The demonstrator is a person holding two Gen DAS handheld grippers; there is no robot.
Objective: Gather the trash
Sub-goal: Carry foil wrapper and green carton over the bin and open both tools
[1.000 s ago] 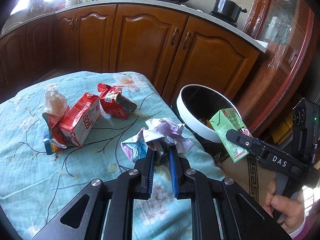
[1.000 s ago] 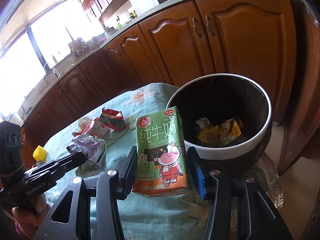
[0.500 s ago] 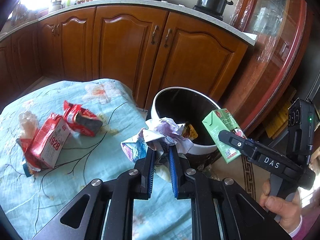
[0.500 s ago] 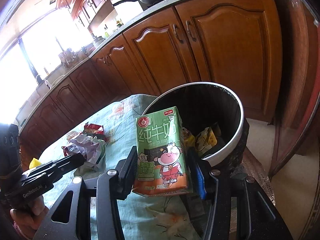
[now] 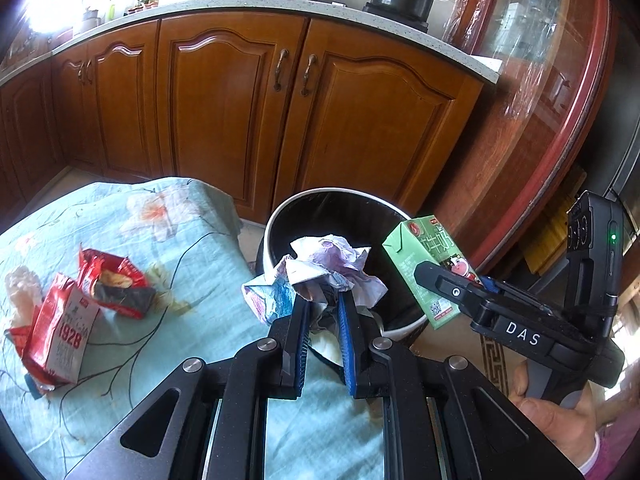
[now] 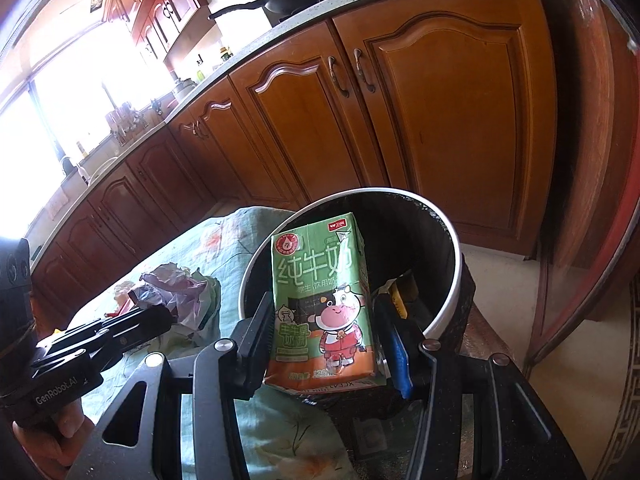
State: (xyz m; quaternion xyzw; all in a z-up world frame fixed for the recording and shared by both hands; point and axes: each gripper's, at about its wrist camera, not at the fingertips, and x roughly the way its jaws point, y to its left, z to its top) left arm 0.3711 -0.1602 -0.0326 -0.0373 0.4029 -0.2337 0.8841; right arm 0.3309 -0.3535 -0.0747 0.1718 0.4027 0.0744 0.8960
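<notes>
My left gripper (image 5: 322,300) is shut on a crumpled paper wad (image 5: 332,266), held at the near rim of the black trash bin (image 5: 280,216) with a white rim. My right gripper (image 6: 324,312) is shut on a green milk carton (image 6: 320,300), held upright over the bin (image 6: 448,304). The carton also shows in the left wrist view (image 5: 428,264), right of the bin. The paper wad shows in the right wrist view (image 6: 176,292). Some yellow wrappers (image 6: 396,300) lie inside the bin.
A red 1928 carton (image 5: 60,332), a torn red wrapper (image 5: 116,280) and a clear plastic scrap (image 5: 20,288) lie on the floral tablecloth (image 5: 160,320). Wooden cabinets (image 5: 240,100) stand behind. A glass-fronted cabinet (image 5: 560,80) is to the right.
Both grippers moved toward the bin with their loads. The paper wad now sits at the bin's rim and the carton is over the opening.
</notes>
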